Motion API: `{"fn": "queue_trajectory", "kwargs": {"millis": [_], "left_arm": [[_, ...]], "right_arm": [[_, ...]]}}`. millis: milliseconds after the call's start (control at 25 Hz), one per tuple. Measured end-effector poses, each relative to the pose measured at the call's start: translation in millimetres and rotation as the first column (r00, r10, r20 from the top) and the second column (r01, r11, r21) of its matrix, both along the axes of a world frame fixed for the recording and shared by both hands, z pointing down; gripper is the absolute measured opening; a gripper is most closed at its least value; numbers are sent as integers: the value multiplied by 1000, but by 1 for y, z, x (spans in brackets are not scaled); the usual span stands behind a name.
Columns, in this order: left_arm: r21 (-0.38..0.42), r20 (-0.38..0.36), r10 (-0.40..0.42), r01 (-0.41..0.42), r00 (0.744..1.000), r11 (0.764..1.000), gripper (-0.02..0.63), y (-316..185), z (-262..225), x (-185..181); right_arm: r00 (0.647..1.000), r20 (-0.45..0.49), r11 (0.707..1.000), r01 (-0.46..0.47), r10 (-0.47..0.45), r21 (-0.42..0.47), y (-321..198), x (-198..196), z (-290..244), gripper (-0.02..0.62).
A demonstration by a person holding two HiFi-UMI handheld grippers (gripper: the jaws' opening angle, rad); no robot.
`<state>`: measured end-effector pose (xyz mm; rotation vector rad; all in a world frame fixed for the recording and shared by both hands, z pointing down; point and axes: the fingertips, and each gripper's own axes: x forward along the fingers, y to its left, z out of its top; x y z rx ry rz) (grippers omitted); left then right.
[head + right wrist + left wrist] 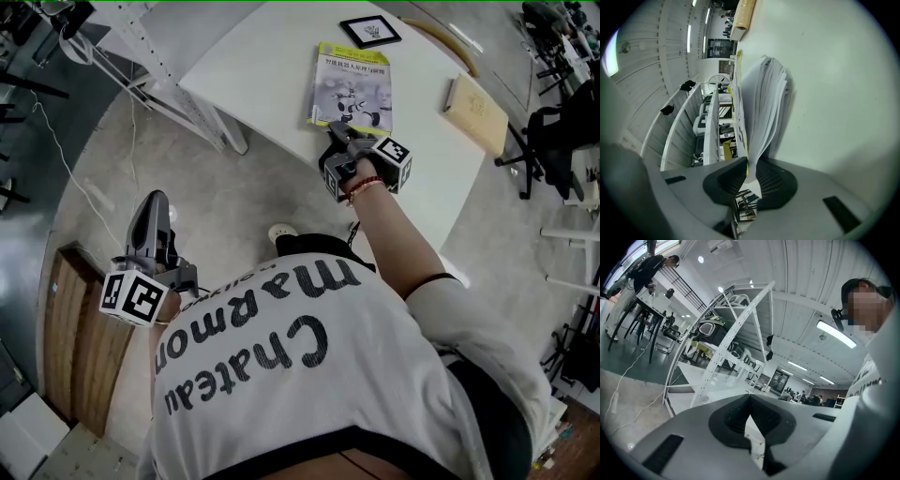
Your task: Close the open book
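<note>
Book [352, 84] lies cover-up near the white table [272, 66] edge and looks almost closed. Right gripper [338, 132] pinches its cover and loose pages; flattening and release remain. Left gripper [156, 201] idles aside, jaws together, empty.

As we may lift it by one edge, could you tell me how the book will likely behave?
The book looks a thin paperback; its pages bow and fan from the right gripper, so it would probably flop. Lying on the table, it should slide rather than tip.
</note>
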<state>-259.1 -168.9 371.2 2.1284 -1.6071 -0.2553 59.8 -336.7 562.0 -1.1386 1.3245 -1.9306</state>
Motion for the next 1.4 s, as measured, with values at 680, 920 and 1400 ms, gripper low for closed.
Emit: {"fn": "queue_trajectory", "kwargs": {"millis": [680,920,1400], "left_arm": [[3,7,7,-7,1000,1000,23,-2,-2,8],[5,5,19,-19,1000,1000,23,-4,-1,13],[7,3,29,-29,1000,1000,23,-9,-2,17]], "right_arm": [[990,129,996,-54,63,-70,0,1,1,71],[984,160,994,-70,84,-89,1,1,1,71],[985,147,990,-75,92,-120,0,1,1,71]]}}
